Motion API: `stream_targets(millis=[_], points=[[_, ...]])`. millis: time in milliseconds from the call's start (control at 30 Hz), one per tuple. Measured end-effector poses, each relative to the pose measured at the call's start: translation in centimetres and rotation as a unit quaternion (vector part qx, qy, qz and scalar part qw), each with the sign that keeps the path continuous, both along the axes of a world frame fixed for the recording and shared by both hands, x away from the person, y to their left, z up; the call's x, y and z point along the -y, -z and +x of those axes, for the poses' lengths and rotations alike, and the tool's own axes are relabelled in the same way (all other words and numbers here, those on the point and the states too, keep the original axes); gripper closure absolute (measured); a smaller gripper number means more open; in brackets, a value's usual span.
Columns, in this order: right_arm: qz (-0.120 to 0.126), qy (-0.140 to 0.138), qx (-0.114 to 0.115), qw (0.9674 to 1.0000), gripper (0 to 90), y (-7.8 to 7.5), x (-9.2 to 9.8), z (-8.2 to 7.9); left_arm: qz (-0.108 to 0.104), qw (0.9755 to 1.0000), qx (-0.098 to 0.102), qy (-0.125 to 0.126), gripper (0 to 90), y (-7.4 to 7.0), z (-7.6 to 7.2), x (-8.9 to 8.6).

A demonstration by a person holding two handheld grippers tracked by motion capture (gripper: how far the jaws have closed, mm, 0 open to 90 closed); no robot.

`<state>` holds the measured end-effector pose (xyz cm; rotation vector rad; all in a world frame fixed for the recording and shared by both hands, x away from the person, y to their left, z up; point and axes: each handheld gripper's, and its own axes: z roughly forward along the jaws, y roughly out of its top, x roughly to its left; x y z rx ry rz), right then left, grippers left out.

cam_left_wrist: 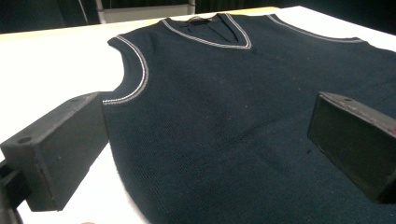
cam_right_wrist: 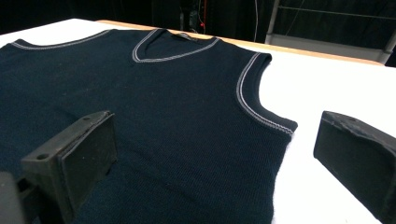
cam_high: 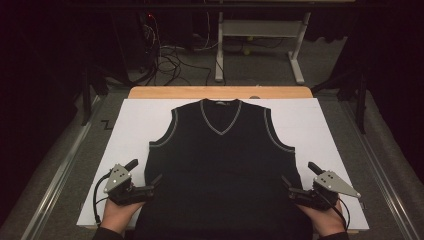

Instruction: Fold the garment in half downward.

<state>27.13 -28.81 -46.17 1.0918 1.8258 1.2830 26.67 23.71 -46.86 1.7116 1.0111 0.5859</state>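
Both grippers, left gripper [cam_high: 148, 183] and right gripper [cam_high: 295, 185], released, flank one vest [cam_high: 222, 160] at lower frame on one bench [cam_high: 320, 125].

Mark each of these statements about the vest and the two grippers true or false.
1. The vest lies flat, neck away from the person. True.
2. The left gripper is clamped on the hem. False: its jaws stand open with no cloth pinched between them.
3. The right gripper is open at the vest's side edge. True.
4. The vest is folded in half. False: it is spread out full.
5. The vest rests on a white sheet. True.
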Motion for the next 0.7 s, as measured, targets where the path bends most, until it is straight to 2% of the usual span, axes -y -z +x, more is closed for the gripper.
stream_targets(millis=[200, 333, 533, 700], points=[[0.005, 0.007, 0.002, 1.0, 0.0, -0.06, 0.2, -0.07, 0.004, 1.0, 0.004, 0.007, 0.0, -0.02, 0.03, 0.15], [0.01, 0.009, 0.006, 0.9999, 0.0, -0.22, 0.24, -0.23, -0.003, 1.0, -0.001, 0.007, 0.0, 0.03, 0.11, 0.02], [0.006, 0.008, 0.007, 0.9999, 0.0, -0.16, 0.09, -0.22, -0.004, 0.9999, -0.004, 0.008, 0.0, -0.14, 0.01, -0.02], [0.002, 0.007, 0.009, 0.9999, 0.0, -0.23, -0.13, -0.02, -0.016, 0.9998, -0.008, 0.007, 0.0, 0.0, 0.22, -0.09]])
